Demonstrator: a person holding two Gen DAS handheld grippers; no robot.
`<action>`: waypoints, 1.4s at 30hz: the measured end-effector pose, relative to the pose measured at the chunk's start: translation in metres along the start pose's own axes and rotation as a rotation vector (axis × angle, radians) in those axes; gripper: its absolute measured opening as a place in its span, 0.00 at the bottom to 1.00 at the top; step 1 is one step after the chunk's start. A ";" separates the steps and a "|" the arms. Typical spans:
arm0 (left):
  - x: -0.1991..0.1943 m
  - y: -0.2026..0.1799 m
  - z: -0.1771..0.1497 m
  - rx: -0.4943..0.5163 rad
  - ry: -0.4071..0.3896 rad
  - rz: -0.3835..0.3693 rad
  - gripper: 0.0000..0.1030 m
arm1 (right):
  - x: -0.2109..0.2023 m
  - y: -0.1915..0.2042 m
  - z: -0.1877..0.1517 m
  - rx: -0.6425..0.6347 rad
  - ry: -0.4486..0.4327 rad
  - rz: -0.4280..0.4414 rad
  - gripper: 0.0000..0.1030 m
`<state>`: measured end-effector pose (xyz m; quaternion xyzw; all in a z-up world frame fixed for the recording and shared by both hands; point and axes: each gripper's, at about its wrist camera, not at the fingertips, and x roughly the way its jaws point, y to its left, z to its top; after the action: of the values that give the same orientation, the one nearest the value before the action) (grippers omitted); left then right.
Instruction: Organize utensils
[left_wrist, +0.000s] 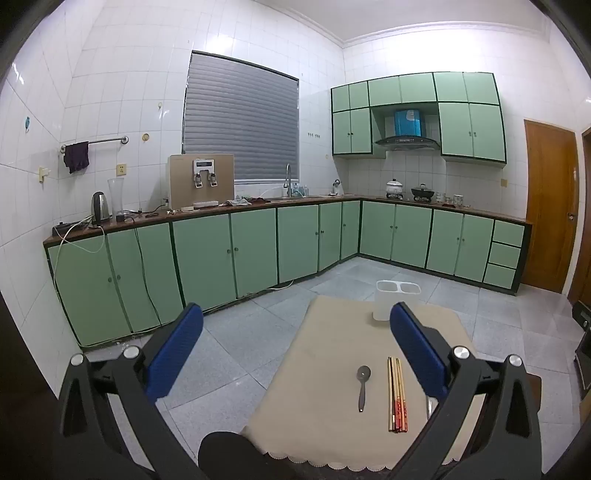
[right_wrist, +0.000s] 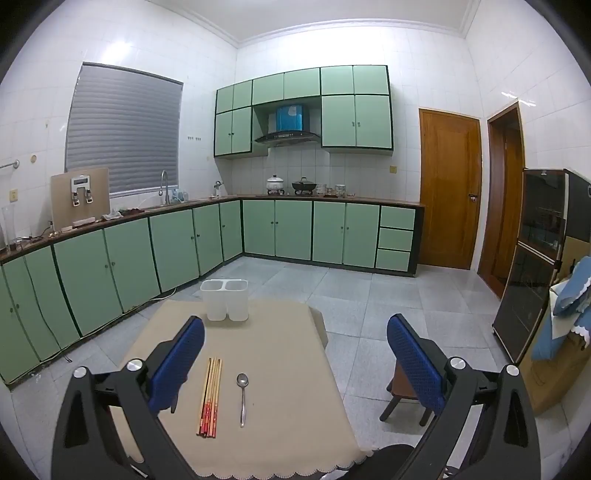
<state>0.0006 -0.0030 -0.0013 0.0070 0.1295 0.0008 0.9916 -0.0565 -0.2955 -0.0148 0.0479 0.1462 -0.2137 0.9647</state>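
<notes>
Beige-clothed desk (right_wrist: 280, 332): nothing sorted yet; both hand-held grippers (left_wrist: 295, 354) (right_wrist: 295, 354) gape wide, empty. Next, grasp chopsticks (right_wrist: 210, 397) for the white holder (right_wrist: 224, 299).

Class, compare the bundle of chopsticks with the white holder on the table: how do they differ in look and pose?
The chopsticks lie flat near the front of the table; the white holder stands upright at the far edge. The chopsticks are thin sticks with red patterned ends; the holder is a plain box with two compartments. Both rest on the beige tablecloth.
</notes>
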 end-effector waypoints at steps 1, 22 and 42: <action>0.000 0.000 0.000 0.000 -0.001 0.000 0.95 | 0.000 0.002 0.000 -0.001 -0.001 -0.001 0.94; -0.001 0.008 0.002 -0.002 0.004 -0.001 0.95 | 0.001 0.001 -0.002 -0.007 -0.001 0.001 0.94; -0.001 0.011 0.000 0.003 0.004 0.001 0.95 | -0.002 0.003 0.000 -0.006 0.002 0.002 0.94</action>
<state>0.0000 0.0076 -0.0009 0.0087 0.1316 0.0011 0.9913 -0.0565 -0.2918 -0.0146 0.0455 0.1476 -0.2121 0.9650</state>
